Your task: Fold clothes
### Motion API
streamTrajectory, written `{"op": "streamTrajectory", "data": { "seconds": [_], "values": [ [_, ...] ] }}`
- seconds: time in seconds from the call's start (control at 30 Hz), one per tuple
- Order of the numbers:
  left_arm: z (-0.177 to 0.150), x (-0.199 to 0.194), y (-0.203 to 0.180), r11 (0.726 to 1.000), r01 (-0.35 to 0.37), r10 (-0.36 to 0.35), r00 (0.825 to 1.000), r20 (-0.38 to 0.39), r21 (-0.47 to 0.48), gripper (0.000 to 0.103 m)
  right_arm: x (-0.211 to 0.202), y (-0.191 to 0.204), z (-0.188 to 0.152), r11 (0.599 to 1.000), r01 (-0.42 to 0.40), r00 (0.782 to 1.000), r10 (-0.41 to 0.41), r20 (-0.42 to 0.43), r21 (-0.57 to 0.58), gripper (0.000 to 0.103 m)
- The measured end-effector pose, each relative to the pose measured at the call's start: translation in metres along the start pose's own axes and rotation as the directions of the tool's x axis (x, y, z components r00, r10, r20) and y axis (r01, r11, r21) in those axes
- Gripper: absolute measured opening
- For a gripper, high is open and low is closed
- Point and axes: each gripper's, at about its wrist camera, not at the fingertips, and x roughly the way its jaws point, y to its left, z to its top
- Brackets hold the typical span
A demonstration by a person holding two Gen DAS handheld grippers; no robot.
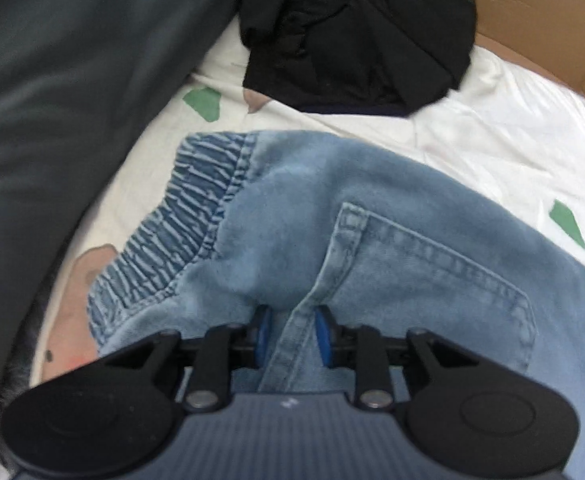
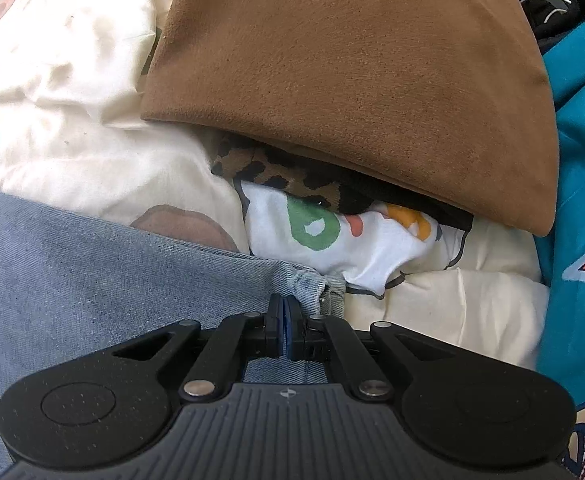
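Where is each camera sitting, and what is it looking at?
Left wrist view: sits on the left gripper, looking steeply down at the jeans near their back pocket, its pads parted around a seam.
Right wrist view: sits on the right gripper, looking down at the jeans' hem, pinched shut, with a brown garment beyond.
Shared: both show the jeans and the patterned bedsheet.

A cream patterned bedsheet (image 1: 472, 128) meets a cardboard box (image 1: 540, 12) behind.
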Motion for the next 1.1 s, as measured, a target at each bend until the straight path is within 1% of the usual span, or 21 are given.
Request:
{"op": "streamTrajectory", "data": {
  "seconds": [0.07, 0.17, 0.2, 0.27, 0.33, 0.4, 0.47, 0.5, 0.53, 0.57, 0.6, 0.7, 0.77, 0.83, 0.9, 1.03, 1.1],
  "values": [
    [-0.003, 0.0, -0.001, 1.0, -0.006, 0.006, 1.0, 0.018, -0.013, 0.029, -0.003, 0.01, 0.009, 0.999, -0.005, 1.0, 0.005, 0.004, 0.035, 0.005],
    [-0.003, -0.01, -0.005, 0.999, -0.032, 0.033, 0.999, 0.018, -0.024, 0.028, -0.007, 0.015, 0.007, 0.999, -0.006, 1.0, 0.005, 0.01, 0.051, 0.005],
    [-0.001, -0.016, -0.006, 0.999, -0.036, 0.037, 0.999, 0.019, -0.027, 0.024, -0.009, 0.016, 0.008, 0.998, -0.007, 1.0, 0.006, 0.007, 0.057, 0.005],
    [0.003, -0.031, -0.007, 1.0, -0.004, 0.005, 0.998, 0.056, -0.02, 0.024, -0.014, 0.017, 0.009, 0.997, -0.011, 1.0, 0.011, 0.001, 0.077, 0.005],
    [0.01, -0.04, -0.006, 1.0, 0.016, -0.015, 0.996, 0.086, -0.01, 0.025, -0.021, 0.018, 0.008, 0.995, -0.015, 1.0, 0.014, 0.008, 0.103, 0.007],
    [0.018, -0.039, -0.004, 1.0, 0.017, -0.015, 0.995, 0.096, -0.021, 0.025, -0.03, 0.021, 0.005, 0.993, -0.018, 1.0, 0.016, 0.022, 0.115, 0.013],
    [0.024, -0.033, -0.002, 0.999, 0.018, -0.015, 0.995, 0.1, -0.032, 0.024, -0.039, 0.025, 0.002, 0.993, -0.022, 0.999, 0.018, 0.036, 0.116, 0.016],
    [0.027, -0.029, -0.001, 0.999, 0.019, -0.015, 0.995, 0.098, -0.037, 0.024, -0.044, 0.026, 0.0, 0.993, -0.023, 0.999, 0.019, 0.042, 0.119, 0.022],
    [0.029, -0.024, 0.0, 0.999, 0.021, -0.016, 0.995, 0.097, -0.042, 0.024, -0.049, 0.013, 0.004, 0.992, -0.025, 0.999, 0.019, 0.049, 0.126, 0.027],
    [0.03, -0.018, 0.0, 0.999, 0.024, -0.019, 0.996, 0.092, -0.047, 0.024, -0.054, -0.001, 0.007, 0.991, -0.027, 0.998, 0.02, 0.055, 0.133, 0.035],
    [0.032, -0.013, 0.0, 0.998, 0.027, -0.022, 0.996, 0.088, -0.052, 0.024, -0.057, -0.006, 0.01, 0.99, -0.029, 0.998, 0.02, 0.063, 0.141, 0.039],
    [0.037, 0.004, -0.003, 0.999, 0.031, -0.027, 0.996, 0.081, -0.045, 0.024, -0.067, -0.017, 0.01, 0.985, -0.03, 0.997, 0.018, 0.072, 0.17, 0.039],
    [0.043, 0.009, -0.004, 0.999, 0.031, -0.028, 0.997, 0.069, -0.036, 0.024, -0.076, -0.017, 0.003, 0.982, -0.029, 0.997, 0.016, 0.07, 0.187, 0.039],
    [0.05, 0.012, -0.005, 0.999, 0.034, -0.032, 0.998, 0.051, -0.032, 0.023, -0.055, -0.027, -0.003, 0.981, -0.024, 0.998, 0.012, 0.066, 0.195, 0.039],
    [0.058, 0.005, 0.0, 0.997, 0.057, -0.055, 0.998, 0.03, -0.043, 0.022, -0.026, -0.031, -0.005, 0.978, -0.026, 0.998, 0.013, 0.066, 0.205, 0.039],
    [0.058, -0.024, 0.011, 0.996, 0.074, -0.072, 0.996, 0.046, -0.046, 0.022, -0.015, -0.036, -0.012, 0.972, -0.05, 0.995, 0.029, 0.098, 0.228, 0.039],
    [0.053, -0.038, 0.015, 0.996, 0.075, -0.073, 0.996, 0.044, -0.045, 0.021, -0.018, -0.036, -0.017, 0.967, -0.061, 0.993, 0.035, 0.109, 0.247, 0.039]
  ]
}}
